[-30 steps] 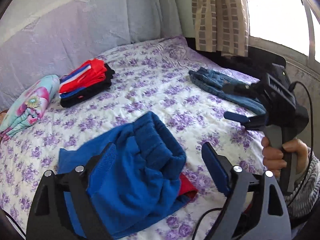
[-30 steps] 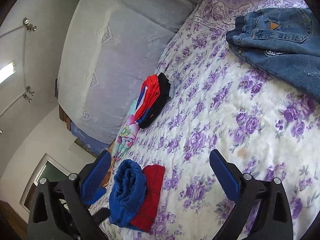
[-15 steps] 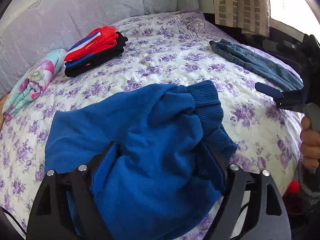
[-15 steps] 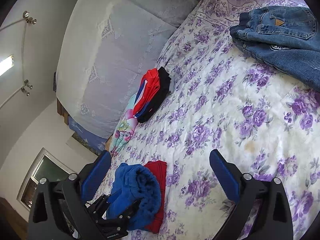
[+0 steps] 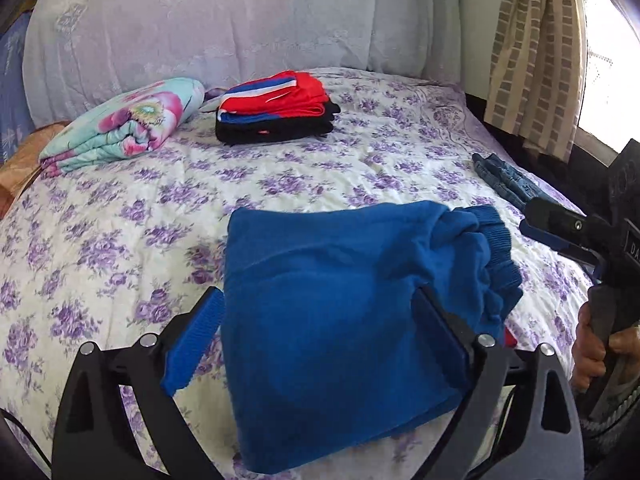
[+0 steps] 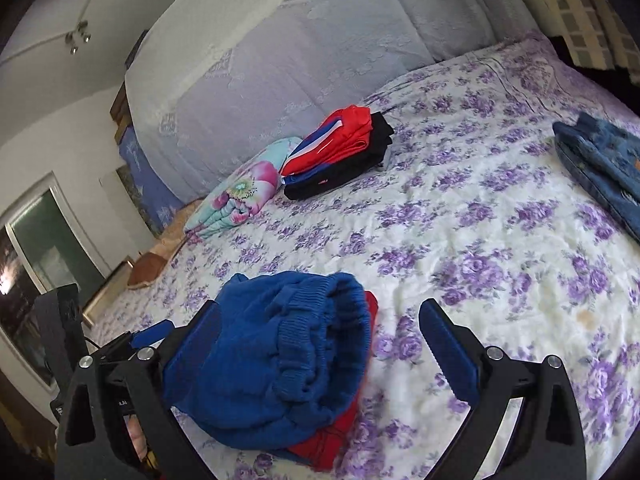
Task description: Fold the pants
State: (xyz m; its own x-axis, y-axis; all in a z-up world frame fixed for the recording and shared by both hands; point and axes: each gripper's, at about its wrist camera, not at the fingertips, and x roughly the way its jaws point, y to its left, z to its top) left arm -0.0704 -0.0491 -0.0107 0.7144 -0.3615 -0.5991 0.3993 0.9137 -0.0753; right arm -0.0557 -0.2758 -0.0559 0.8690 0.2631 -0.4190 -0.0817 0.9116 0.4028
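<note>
The blue knit pants (image 5: 340, 312) lie bunched on the floral bedspread (image 5: 120, 240), ribbed waistband to the right, over a red garment (image 6: 332, 440). My left gripper (image 5: 320, 352) is open, its fingers either side of the near part of the blue pants, which lie between them; no grip shows. My right gripper (image 6: 320, 344) is open, its left finger (image 6: 196, 344) beside the waistband of the blue pants (image 6: 280, 360), its right finger (image 6: 448, 352) over bare bedspread. The right gripper also shows at the right of the left wrist view (image 5: 560, 228).
A folded stack of red, blue and black clothes (image 5: 276, 108) and a folded floral blanket (image 5: 128, 124) sit at the back by the headboard (image 5: 240, 20). Blue jeans (image 6: 604, 168) lie at the right edge near the curtain (image 5: 536, 52).
The blue pants swung from a lifted bunch to lying spread out and flatter on the bed in front of my left gripper. My right gripper moved down and closer to the waistband.
</note>
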